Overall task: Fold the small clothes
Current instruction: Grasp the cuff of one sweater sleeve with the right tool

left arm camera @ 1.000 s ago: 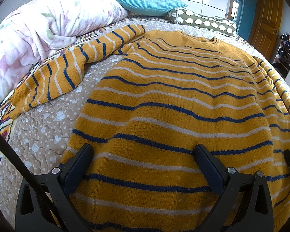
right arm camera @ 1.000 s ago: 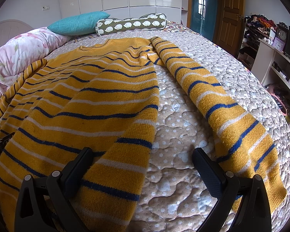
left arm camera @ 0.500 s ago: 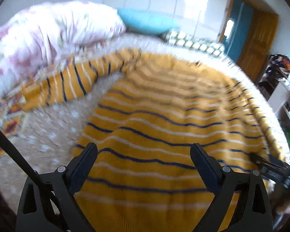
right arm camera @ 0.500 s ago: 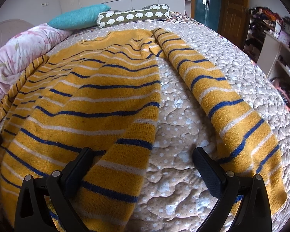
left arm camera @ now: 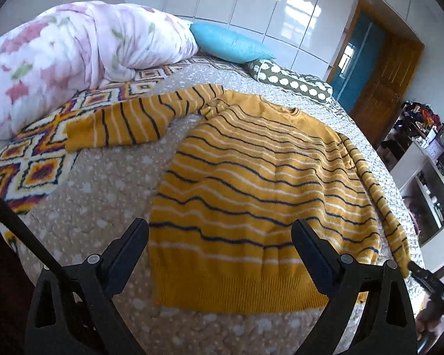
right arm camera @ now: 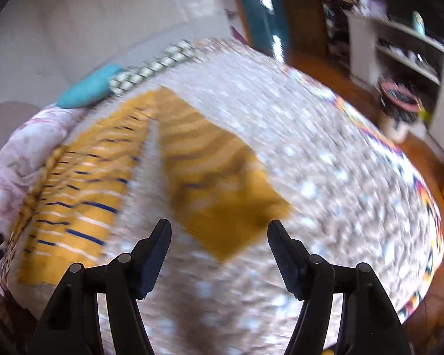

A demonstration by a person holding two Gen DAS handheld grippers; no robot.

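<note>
Quilted bedding (left arm camera: pixel 83 207) carries one yellow striped sweater (left arm camera: pixel 260 195), spread flat ahead of both pairs of fingers. Its hem-to-collar axis runs straight away from the left gripper (left arm camera: pixel 219 245), hem between the spread, empty jaws. One sleeve cuff (right arm camera: pixel 236 222) lies just ahead of the right gripper (right arm camera: pixel 219 245), also released and nearer that sleeve. Judgement: sleeve fold comes next. Beyond: one floral duvet (left arm camera: pixel 68 59), one teal pillow (left arm camera: pixel 231 44), one bolster (left arm camera: pixel 290 84).

Floral duvet (left arm camera: pixel 74 59), teal pillow (left arm camera: pixel 231 44)
</note>
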